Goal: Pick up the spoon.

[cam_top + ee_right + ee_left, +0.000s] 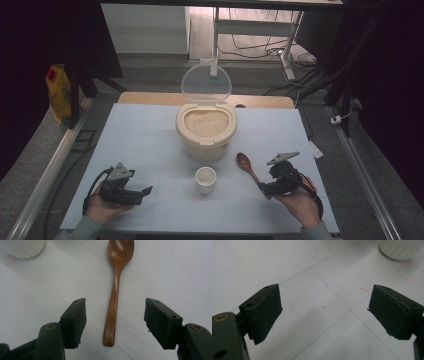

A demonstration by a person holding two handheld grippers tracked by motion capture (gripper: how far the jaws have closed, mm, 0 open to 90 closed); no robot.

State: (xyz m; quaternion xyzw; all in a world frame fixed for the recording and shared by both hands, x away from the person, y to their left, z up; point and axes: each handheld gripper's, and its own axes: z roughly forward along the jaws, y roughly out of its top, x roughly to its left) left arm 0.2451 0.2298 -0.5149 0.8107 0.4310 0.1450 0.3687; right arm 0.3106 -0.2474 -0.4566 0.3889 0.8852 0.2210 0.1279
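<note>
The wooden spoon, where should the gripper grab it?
Grip the wooden spoon by its thin handle, near the end. It lies flat with the handle end already between the right gripper's open jaws, so come down from above and close across it.

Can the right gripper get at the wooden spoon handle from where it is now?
Probably yes. The right gripper is open with its jaws on either side of the wooden spoon, whose handle lies flat on the white table between them, with nothing in the way.

Grey floor (150, 70), cables (255, 47) trailing; white desk frame (260, 27) behind; dark sides; yellow bag (59, 92) left.
</note>
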